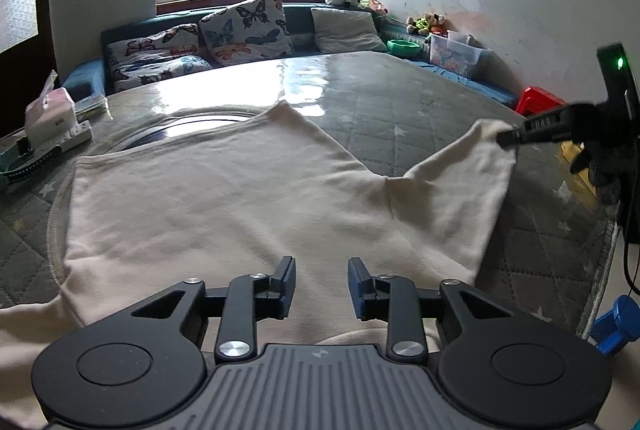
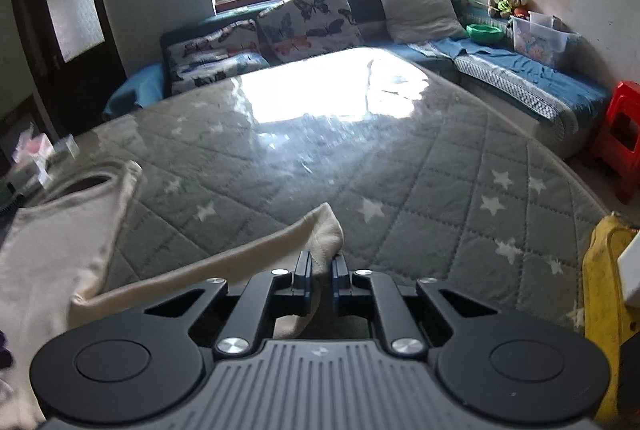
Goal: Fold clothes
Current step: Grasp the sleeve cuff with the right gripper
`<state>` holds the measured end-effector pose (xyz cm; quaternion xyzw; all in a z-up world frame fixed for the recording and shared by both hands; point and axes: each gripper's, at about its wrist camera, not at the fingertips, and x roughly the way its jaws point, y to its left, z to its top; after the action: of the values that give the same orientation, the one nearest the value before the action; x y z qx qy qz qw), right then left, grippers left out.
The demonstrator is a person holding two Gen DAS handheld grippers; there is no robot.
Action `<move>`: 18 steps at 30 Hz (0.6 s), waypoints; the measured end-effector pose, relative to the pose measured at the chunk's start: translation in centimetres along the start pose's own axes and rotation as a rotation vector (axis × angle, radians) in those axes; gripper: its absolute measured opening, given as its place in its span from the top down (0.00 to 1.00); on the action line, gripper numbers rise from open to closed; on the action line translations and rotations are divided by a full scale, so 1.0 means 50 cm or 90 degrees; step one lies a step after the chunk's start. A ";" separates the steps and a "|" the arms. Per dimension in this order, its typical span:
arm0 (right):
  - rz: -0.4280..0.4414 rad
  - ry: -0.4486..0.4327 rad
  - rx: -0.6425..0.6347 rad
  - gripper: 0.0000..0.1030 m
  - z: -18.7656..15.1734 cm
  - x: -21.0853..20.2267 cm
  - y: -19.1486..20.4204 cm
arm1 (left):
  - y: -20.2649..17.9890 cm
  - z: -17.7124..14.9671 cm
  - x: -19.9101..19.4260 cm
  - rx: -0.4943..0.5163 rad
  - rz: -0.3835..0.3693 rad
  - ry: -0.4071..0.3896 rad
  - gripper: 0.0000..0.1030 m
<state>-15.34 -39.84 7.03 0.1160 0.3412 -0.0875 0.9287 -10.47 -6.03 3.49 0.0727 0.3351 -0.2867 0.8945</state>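
Note:
A cream top (image 1: 224, 190) lies spread flat on the quilted grey table cover (image 1: 400, 102), neck opening toward the far side. My left gripper (image 1: 322, 274) hovers open just over the near hem, and nothing sits between its blue pads. One sleeve (image 1: 452, 190) stretches out to the right, its cuff pinched by my right gripper (image 1: 508, 138). In the right wrist view the right gripper (image 2: 322, 266) is shut on that cuff, and the sleeve (image 2: 280, 242) runs left toward the body of the top (image 2: 60, 242) over the star-patterned cover (image 2: 400, 170).
A tissue box (image 1: 48, 110) and a white power strip (image 1: 72, 136) sit on the table's left edge. Behind the table runs a sofa with butterfly cushions (image 1: 244, 26) and a plastic box (image 1: 456, 54). A red stool (image 2: 620, 134) and a yellow object (image 2: 600, 290) stand off the right edge.

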 end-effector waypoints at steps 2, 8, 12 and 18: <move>0.018 -0.008 0.002 0.92 0.009 -0.013 0.007 | -0.005 -0.001 0.002 0.003 -0.003 0.002 0.68; 0.096 -0.033 -0.021 0.92 0.035 -0.065 0.063 | 0.004 -0.004 -0.008 -0.001 0.007 -0.001 0.65; 0.155 -0.048 -0.050 0.93 0.050 -0.098 0.121 | 0.025 -0.007 -0.025 -0.016 0.023 -0.009 0.65; 0.251 -0.052 -0.108 0.93 0.069 -0.130 0.232 | 0.063 -0.020 -0.062 -0.043 0.056 -0.025 0.65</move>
<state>-15.31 -29.13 15.61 0.0982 0.2802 0.1204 0.9473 -11.15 -1.67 4.49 0.0513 0.3238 -0.2368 0.9146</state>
